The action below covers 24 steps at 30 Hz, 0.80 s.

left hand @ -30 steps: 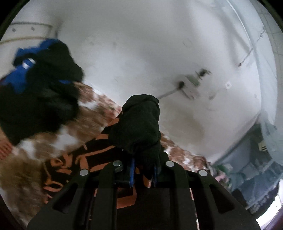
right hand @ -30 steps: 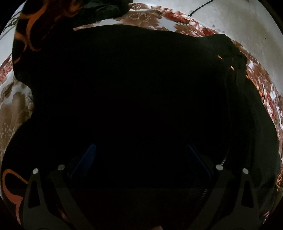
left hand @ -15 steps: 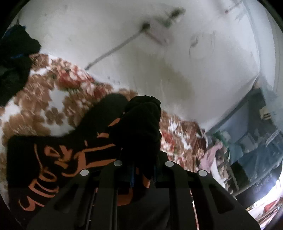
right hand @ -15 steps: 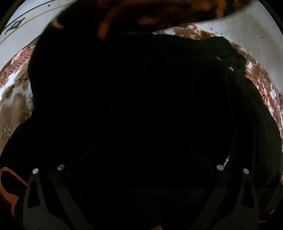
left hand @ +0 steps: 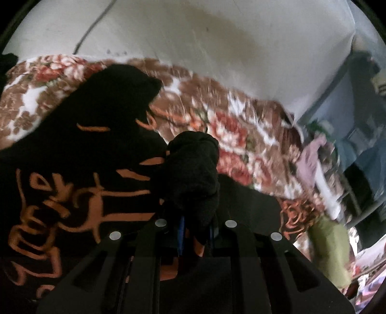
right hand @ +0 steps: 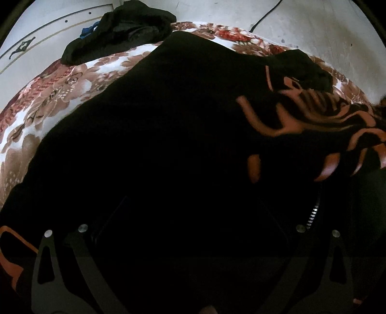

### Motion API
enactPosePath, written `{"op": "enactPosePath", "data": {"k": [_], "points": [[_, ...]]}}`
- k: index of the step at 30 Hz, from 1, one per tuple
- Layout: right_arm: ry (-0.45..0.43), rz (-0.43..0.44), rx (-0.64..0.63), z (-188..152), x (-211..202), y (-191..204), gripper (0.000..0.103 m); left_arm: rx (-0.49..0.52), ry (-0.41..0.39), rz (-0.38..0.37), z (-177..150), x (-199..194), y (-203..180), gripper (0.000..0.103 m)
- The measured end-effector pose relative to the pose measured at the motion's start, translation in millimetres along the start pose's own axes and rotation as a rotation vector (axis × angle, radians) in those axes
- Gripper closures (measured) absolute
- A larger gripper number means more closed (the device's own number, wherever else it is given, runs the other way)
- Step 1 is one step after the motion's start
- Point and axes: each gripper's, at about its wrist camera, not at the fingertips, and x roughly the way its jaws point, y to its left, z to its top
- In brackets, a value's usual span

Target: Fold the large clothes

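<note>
Up close, the left tongs (left hand: 194,231) are clamped on a bunched fold of a black garment with orange lettering (left hand: 79,193), the gathered cloth rising in a dark knot between the blue-padded fingers (left hand: 180,231). The right tongs (right hand: 190,231) stand spread wide and low over the same garment (right hand: 168,135), their fingers apart with black fabric lying across the gap; whether the pads touch the cloth cannot be told in the dark. The garment lies spread over a floral blanket (left hand: 236,125) in red, brown and white, its orange print (right hand: 313,120) rumpled toward the right side of the right-hand view. Farther back on the blanket (right hand: 48,96), a second heap of dark clothing (right hand: 120,29) with a blue scrap rests near a pale wall (left hand: 217,48), where a thin black cable (right hand: 265,14) runs.
</note>
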Motion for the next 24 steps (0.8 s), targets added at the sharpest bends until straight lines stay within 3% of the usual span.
{"op": "enactPosePath", "data": {"k": [10, 15, 17, 19, 20, 21, 24], "points": [[-0.016, 0.013, 0.010, -9.7, -3.9, 1.8, 0.004, 0.155, 0.200, 0.163, -57.7, 92.5, -24.4, 0.090], [-0.017, 0.014, 0.011, -8.7, -3.5, 2.4, 0.004, 0.307, 0.203, 0.261, -74.9, 108.4, -39.4, 0.088], [-0.016, 0.023, 0.015, -8.7, -3.4, 1.3, 0.003, 0.373, 0.204, 0.294, -80.3, 110.5, -48.8, 0.076], [-0.017, 0.032, 0.021, -8.6, -3.5, -0.1, 0.003, 0.433, 0.201, 0.321, -84.0, 109.0, -59.1, 0.035], [-0.017, 0.032, 0.020, -8.6, -3.6, 0.1, 0.003, 0.493, 0.191, 0.363, -89.8, 107.9, -67.6, 0.026], [-0.017, 0.031, 0.019, -8.5, -3.8, 0.3, 0.003, 0.516, 0.188, 0.378, -92.4, 107.4, -73.5, 0.019], [-0.018, 0.033, 0.021, -8.5, -3.9, -0.1, 0.003, 0.509, 0.216, 0.353, -94.2, 98.0, -82.3, 0.012]]}}
